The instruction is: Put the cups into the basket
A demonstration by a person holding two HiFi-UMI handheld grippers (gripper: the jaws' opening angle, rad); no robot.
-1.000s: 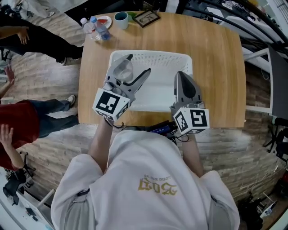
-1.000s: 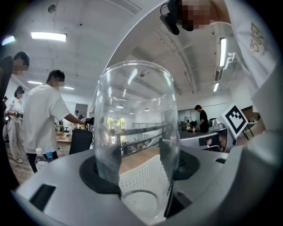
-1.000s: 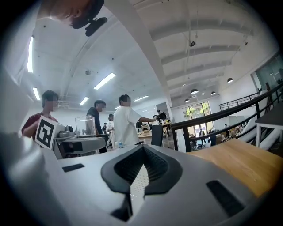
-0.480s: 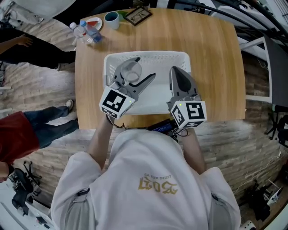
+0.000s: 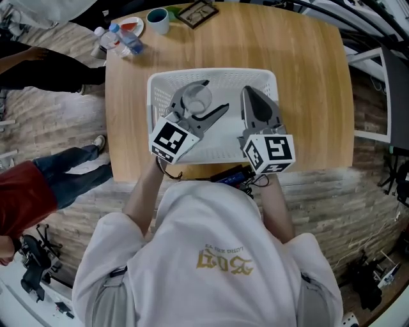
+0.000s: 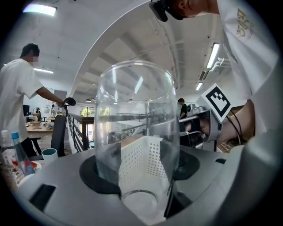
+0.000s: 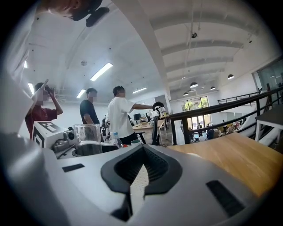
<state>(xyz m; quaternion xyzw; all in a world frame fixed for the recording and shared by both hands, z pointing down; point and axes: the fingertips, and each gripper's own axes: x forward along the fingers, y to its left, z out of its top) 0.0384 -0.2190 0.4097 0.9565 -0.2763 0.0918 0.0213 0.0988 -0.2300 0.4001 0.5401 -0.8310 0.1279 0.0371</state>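
Closest in, the person's white top (image 5: 211,255) fills the bottom of the head view, both forearms reaching forward to the marker cubes. The left gripper (image 5: 209,96) is clamped on a clear glass cup (image 5: 195,101). In the left gripper view the jaws of this gripper (image 6: 139,165) press against both sides of the cup (image 6: 132,119), which stands upright between them with its rim up. That cup hangs over the left part of the white perforated basket (image 5: 217,73); whether its base touches the basket floor, I cannot tell. Alongside it, the right gripper (image 5: 248,93) sits over the basket's right part. In the right gripper view its dark pads (image 7: 146,165) are drawn together with nothing between them, and the held cup (image 7: 87,134) shows off to its left. The basket rests on the wooden table (image 5: 307,76) near the person's edge. At the table's far left corner, well apart from the basket, are plastic bottles (image 5: 121,39), a small plate (image 5: 131,27), a teal mug (image 5: 156,19) and a dark picture frame (image 5: 197,11). Beyond the table's left edge, other people stand on the wood floor.
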